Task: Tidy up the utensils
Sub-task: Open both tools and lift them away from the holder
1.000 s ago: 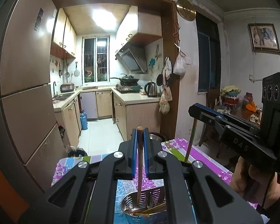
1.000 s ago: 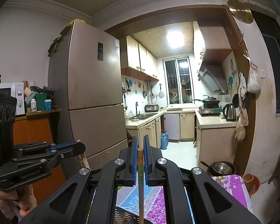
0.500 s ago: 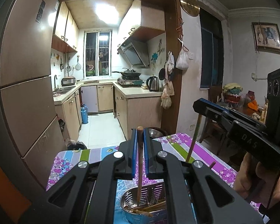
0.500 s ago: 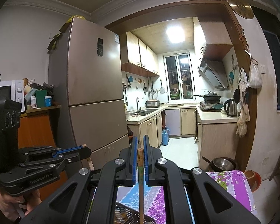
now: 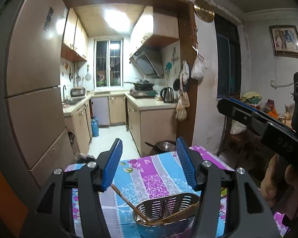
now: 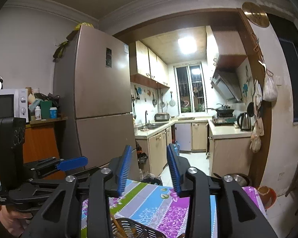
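Two grippers work over one perforated steel utensil caddy (image 5: 164,212), and we take them from left to right. Our left gripper (image 5: 150,163) hangs just above the caddy with its blue ribbed pads (image 5: 112,164) spread apart; the jaws have just been opening, and nothing sits between them now. Directly below that gap, a brown wooden chopstick (image 5: 127,203) leans out of the caddy toward the left pad, its lower end down among the other wooden sticks (image 5: 174,217) that lie crossed in the basket. We judge it rests there because we let it go over the basket, which is the tidy home for such pieces. The caddy itself stands on the striped floral tablecloth (image 5: 149,170), below and slightly ahead of the left gripper.

Further right, our right gripper (image 6: 149,168) also has its jaws parted, having just been opening, with only the kitchen visible through the gap. The rim of the same caddy shows beneath it at the bottom edge of its view, with stick ends (image 6: 117,226) poking up below its left finger. We cannot tell from these views where this gripper's own stick landed, though the basket underneath looks the likely place.

Both hands sit close together, side by side, probably so each release falls into the caddy rather than onto the cloth.
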Demonstrator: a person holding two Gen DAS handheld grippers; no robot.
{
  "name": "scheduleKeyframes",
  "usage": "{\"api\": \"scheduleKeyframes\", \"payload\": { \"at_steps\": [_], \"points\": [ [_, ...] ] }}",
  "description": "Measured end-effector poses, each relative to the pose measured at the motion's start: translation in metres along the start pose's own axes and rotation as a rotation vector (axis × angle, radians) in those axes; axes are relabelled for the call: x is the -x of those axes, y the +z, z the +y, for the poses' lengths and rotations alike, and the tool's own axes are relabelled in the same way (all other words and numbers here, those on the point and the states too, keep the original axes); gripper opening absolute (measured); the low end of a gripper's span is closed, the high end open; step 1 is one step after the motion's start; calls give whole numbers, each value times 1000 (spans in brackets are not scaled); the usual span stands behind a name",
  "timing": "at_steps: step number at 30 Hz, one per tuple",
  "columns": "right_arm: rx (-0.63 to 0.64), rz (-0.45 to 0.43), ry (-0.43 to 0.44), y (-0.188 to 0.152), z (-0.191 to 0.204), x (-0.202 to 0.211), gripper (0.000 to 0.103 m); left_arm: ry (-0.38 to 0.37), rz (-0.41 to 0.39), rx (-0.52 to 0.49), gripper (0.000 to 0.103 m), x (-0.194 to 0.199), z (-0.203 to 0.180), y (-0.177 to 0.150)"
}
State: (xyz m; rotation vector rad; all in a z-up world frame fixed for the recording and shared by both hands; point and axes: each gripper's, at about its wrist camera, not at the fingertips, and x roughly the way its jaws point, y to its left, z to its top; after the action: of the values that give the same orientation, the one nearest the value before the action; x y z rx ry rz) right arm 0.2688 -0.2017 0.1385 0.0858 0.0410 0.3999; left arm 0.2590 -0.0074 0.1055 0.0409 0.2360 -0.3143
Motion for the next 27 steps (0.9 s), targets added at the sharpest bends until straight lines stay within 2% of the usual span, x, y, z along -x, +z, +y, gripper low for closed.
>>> {"api": "scheduleKeyframes", "payload": {
  "at_steps": [2, 5, 6, 7, 9, 12, 17, 20, 25, 27],
  "points": [
    [10, -30, -5, 8, 7, 18, 68, 16, -33, -3, 59, 16, -1, 2],
    [46, -82, -16, 15, 23, 54, 86, 59, -101, -28, 67, 50, -5, 2],
    [53, -100, -24, 16, 28, 68, 90, 78, -134, -38, 72, 67, -6, 0],
    [58, -113, -30, 16, 32, 81, 98, 88, -154, -45, 76, 78, -8, -1],
    [68, -135, -53, 11, 39, 107, 98, 124, -201, -72, 82, 104, -12, -8],
    [70, -150, -91, -3, 48, 142, 98, 179, -269, -94, 97, 144, -18, -25],
    [59, -138, -133, -45, 59, 187, 98, 222, -310, -118, 97, 189, -28, -62],
    [39, -94, -148, -75, 67, 204, 98, 223, -287, -64, 97, 200, -28, -87],
    [2, -10, -205, -126, 77, 222, 98, 204, -161, 5, 97, 192, -29, -133],
    [-8, 14, -221, -143, 79, 226, 98, 184, -135, 17, 97, 190, -31, -146]
  ]
}}
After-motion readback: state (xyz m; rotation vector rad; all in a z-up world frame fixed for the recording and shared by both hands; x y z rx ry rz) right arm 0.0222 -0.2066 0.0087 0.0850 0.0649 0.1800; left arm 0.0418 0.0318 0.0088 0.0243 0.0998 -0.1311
